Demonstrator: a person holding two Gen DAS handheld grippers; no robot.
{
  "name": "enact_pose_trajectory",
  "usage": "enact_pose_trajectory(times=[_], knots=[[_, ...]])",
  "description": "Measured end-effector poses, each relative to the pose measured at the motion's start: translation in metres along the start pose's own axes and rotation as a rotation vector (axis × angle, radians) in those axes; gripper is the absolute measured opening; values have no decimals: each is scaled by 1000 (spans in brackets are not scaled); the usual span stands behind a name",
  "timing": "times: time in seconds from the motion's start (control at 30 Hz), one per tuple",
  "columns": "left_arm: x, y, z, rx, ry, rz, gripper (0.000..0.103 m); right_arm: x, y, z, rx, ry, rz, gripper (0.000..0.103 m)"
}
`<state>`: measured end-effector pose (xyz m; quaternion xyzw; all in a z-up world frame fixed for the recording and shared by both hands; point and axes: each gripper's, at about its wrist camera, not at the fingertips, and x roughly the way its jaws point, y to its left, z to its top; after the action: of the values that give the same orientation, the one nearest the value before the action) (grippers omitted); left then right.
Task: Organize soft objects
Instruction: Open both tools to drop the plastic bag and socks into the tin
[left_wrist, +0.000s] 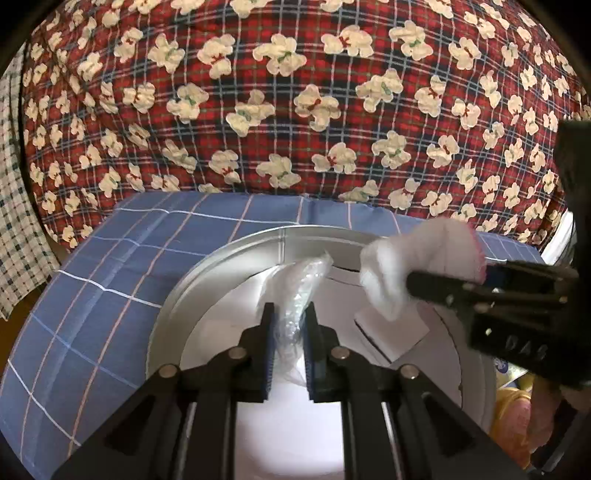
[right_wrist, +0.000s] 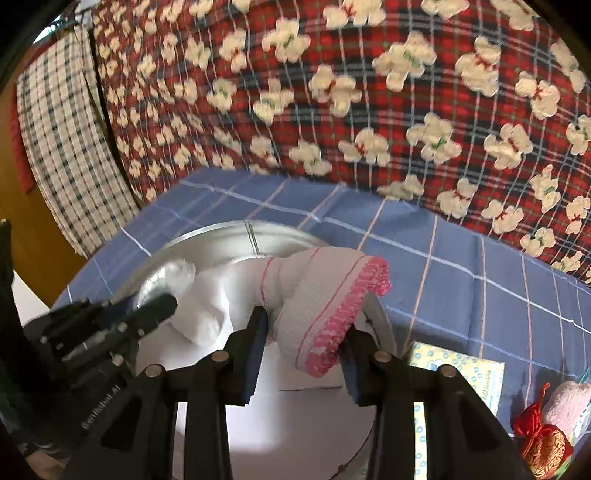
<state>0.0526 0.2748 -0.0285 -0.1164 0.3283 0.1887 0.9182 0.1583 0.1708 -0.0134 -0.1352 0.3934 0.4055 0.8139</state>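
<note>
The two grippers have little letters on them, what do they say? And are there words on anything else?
"DAS": raised on the black body of the right gripper, seen from the left wrist; possibly part of a longer word.
"GenRobot.AI", roughly: on the left gripper, seen from the right wrist; blurred, so uncertain.
Blue print on the yellow packet: too small and blurred to read.
Nothing else shows writing.
</note>
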Motion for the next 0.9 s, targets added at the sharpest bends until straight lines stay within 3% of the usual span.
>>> enact_pose_trajectory(times=[0.13, 0.17, 0.2, 0.23, 0.27, 0.43, 0.6, 0.7, 0.9], knots=[[10, 2, 4, 7, 34, -7, 12, 9, -1, -2, 10, 28, -4, 42], [11, 2, 4, 14, 39, 5, 18, 10, -1, -3, 13, 34, -6, 46], [11, 2, 3, 19, 39, 22, 21, 12, 0, -3, 17, 41, -2, 57], [11, 2, 2, 23, 36, 41, 39, 12, 2, -4, 16, 42, -3, 66], [11, 2, 1, 25, 35, 56, 54, 11, 2, -5, 13, 37, -9, 67], [-9, 0, -1, 31, -40, 116, 77, -8, -2, -11, 29, -19, -3, 67], [-32, -10, -5, 14, -110, 112, 81, -47, -15, -29, 72, -112, 32, 68], [-47, -28, -10, 23, -161, 76, 94, -71, -24, -44, 82, -170, 23, 73], [-58, -68, -17, 49, -193, 16, 95, -111, -58, -78, 141, -248, 8, 74]])
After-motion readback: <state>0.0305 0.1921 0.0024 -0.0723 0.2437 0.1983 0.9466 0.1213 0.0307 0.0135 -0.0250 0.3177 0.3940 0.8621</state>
